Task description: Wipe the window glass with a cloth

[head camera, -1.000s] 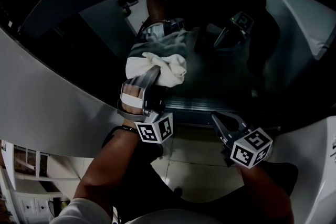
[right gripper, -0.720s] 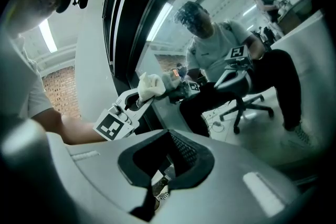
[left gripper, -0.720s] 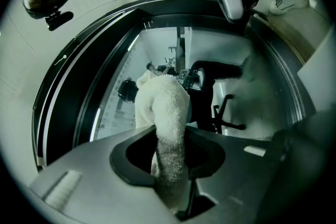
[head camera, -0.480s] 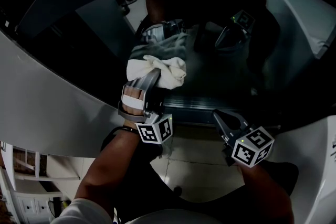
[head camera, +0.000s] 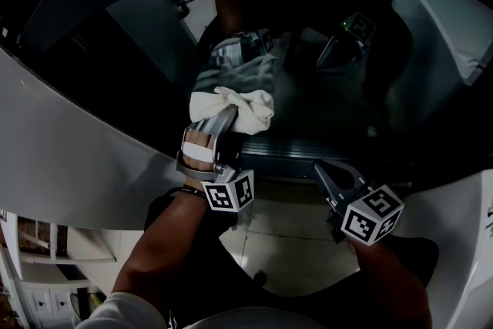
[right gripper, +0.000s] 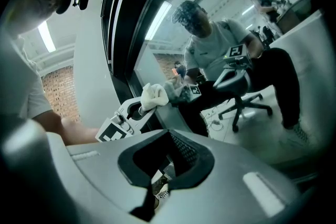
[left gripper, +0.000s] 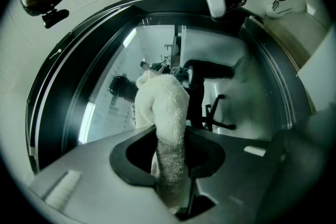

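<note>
Head view shows the left gripper (head camera: 228, 118) with its claw pinched tight on the white cloth (head camera: 243, 105). The cloth is pressed on the window glass (head camera: 323, 119), low down near the bottom edge of the glass. In the left gripper view the cloth (left gripper: 167, 113) stands up between the jaws, and its soft top meets the glass (left gripper: 252, 92).

Not much has changed in the last second. The cloth looks just a touch lower on the glass than before, and the left gripper has hardly moved. So this seems to be a small, slow rub on one spot, not a long sweep.

The right gripper (head camera: 322, 172) has stayed below the glass, off to the right of the cloth. Its claw is closed and holds nothing.

Most of the glass above and beside the cloth likely has to be wiped yet.
</note>
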A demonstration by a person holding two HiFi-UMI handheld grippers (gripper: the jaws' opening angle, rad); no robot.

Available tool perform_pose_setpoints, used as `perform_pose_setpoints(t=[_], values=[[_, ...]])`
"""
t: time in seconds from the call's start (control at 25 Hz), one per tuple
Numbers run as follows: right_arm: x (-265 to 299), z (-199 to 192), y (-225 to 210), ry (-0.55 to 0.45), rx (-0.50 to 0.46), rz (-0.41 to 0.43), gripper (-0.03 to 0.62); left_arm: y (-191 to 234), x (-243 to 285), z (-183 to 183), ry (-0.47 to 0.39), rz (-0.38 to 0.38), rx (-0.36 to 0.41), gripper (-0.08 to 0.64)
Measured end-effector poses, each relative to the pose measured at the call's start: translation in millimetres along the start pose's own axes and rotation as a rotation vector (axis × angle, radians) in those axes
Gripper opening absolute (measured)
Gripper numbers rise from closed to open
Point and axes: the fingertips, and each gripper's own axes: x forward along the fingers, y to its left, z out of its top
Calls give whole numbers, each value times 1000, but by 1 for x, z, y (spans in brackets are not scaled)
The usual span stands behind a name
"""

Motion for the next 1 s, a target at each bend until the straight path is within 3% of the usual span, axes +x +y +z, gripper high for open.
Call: perform_pose_setpoints(t=[0.4,1.0], values=[[0,1,5,10,6,4,1,2,-2,0,28,19,-98,128],[-1,-1,3,16,9,-1,1,1,-2,0,37,-8,-109,128]])
